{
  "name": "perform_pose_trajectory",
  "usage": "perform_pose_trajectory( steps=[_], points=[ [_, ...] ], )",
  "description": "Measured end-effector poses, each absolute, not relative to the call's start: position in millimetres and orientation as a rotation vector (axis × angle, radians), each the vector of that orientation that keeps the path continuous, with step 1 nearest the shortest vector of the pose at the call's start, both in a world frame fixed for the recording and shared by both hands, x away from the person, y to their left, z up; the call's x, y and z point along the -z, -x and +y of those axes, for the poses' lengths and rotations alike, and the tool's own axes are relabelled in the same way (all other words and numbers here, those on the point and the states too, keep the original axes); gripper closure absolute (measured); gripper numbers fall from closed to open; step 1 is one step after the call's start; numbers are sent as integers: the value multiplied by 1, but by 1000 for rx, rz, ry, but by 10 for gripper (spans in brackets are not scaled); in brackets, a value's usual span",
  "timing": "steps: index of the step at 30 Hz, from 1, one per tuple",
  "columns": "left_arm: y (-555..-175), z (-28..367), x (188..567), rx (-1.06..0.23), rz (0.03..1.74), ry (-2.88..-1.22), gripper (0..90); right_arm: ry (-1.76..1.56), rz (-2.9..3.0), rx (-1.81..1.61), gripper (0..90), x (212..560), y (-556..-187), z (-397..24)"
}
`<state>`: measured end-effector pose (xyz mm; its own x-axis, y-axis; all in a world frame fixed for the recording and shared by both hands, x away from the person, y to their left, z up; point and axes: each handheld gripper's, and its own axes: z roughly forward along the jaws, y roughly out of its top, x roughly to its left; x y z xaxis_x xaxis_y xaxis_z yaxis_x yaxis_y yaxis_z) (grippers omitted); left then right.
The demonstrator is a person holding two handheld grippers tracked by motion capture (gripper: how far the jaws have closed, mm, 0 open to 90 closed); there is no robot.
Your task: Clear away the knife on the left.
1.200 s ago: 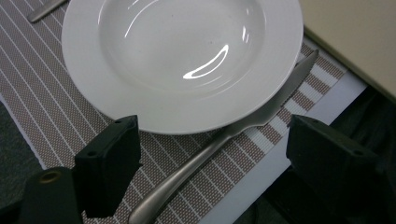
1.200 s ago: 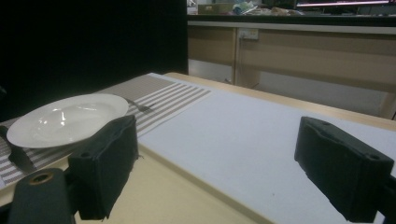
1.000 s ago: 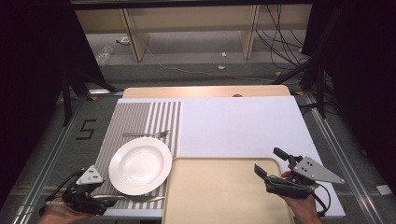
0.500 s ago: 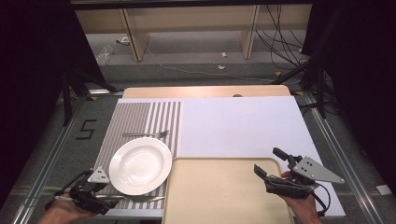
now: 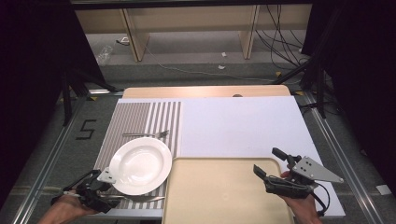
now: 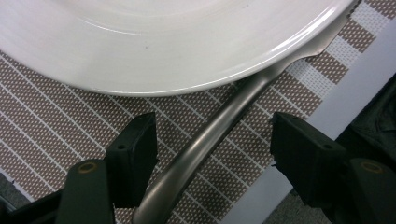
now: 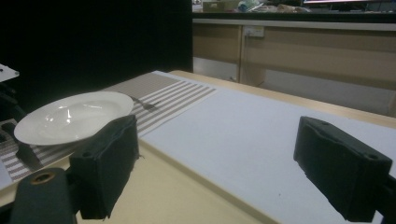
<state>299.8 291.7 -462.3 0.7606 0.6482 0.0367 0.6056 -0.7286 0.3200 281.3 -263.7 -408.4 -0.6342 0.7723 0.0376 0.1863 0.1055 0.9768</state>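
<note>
The left hand-held gripper [image 5: 108, 196], at the lower left of the high view, has sunk towards the striped mat [image 5: 135, 119] since a second ago. Its jaws have just been closing, yet they are not touching the metal handle [image 6: 205, 140] between them. That handle runs under the plate [image 5: 140, 164] rim. A pickup looks imminent. The right hand-held gripper [image 5: 267, 167] hangs open over the tray [image 5: 219, 196].
</note>
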Motion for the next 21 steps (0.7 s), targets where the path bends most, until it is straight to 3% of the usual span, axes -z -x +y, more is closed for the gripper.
perform_pose_trajectory(
  steps=[14,21],
  points=[
    [-306,286,466,-161,941,-2714,403,-928,1901,-1563,150,409,-282,-263],
    [-306,282,464,-130,917,-2741,512,-924,1906,-1565,151,409,-282,-263]
  ],
)
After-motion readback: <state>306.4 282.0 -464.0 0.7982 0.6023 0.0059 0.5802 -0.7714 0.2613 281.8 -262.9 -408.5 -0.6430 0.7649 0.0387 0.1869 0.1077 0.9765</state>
